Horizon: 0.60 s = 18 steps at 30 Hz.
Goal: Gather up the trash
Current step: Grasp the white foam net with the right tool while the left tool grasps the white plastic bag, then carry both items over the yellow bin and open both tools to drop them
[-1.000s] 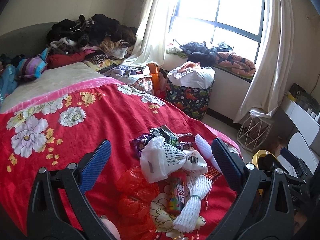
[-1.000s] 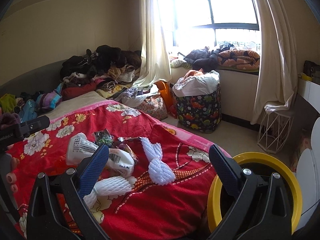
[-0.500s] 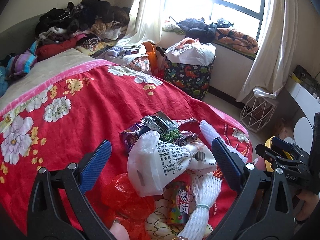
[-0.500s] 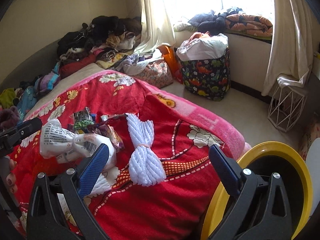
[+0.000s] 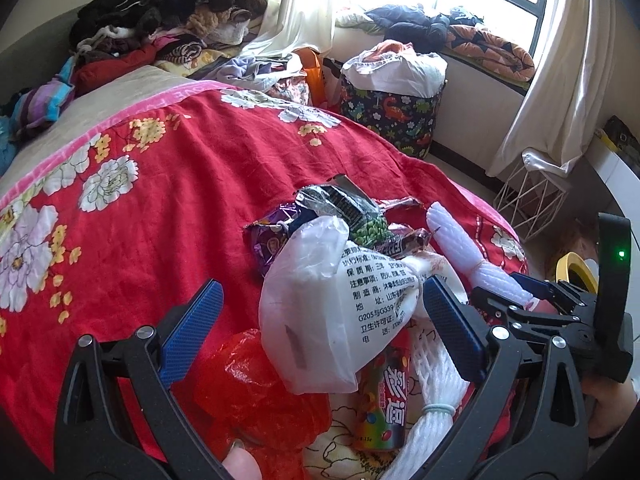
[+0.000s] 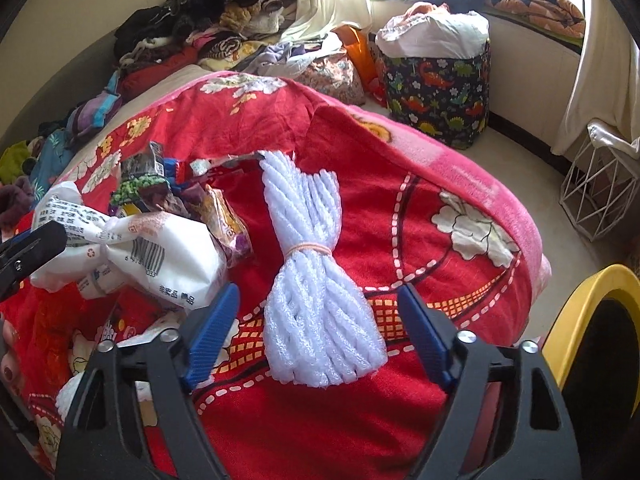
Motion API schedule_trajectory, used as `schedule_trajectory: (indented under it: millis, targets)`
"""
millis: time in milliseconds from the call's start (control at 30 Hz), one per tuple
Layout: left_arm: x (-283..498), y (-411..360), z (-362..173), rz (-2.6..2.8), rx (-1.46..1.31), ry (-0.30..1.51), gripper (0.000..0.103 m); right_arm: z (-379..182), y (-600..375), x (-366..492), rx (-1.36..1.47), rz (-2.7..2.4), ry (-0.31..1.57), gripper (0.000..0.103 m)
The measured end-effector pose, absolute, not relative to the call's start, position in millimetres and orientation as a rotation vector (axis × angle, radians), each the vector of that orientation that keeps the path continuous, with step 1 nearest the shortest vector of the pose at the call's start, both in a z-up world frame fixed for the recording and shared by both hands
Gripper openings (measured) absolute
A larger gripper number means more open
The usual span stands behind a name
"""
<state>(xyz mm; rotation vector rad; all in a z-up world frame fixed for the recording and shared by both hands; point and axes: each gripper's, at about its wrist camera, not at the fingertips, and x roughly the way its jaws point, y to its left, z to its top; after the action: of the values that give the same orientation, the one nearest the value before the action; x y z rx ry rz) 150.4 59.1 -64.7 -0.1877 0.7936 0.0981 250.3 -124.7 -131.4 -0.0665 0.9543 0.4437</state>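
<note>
The white foam-net bundle tied at its waist with a pink band [image 6: 316, 280] lies on the red flowered bedspread [image 6: 400, 168], its long axis running straight away between the right gripper [image 6: 320, 328], whose jaws have just been closing in around its near end without pressing it yet. That gripper is nearer than half a second ago. The left gripper [image 5: 320, 324] gapes wide over the white printed plastic bag [image 5: 320, 304] beside it.
</note>
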Motion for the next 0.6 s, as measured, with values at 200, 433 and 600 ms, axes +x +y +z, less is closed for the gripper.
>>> schedule_trajectory:
  millis: [200,433,600]
  targets:
    - [143.7,50.7,-66.7,0.087,-0.176,0.792,0.067,-140.3,-127.7,246.3,-0.027,0.458,0.972,0.03]
    - [135.9,46.2,-58.5,0.077,-0.188,0.756,0.047,-119.7,-153.7,220.7,0.036,0.467,0.883,0.029]
    - [127.4,38.5,-41.9,0.045,-0.194,0.702,0.038,-100.6,-173.5,202.8,0.092,0.477,0.838,0.029]
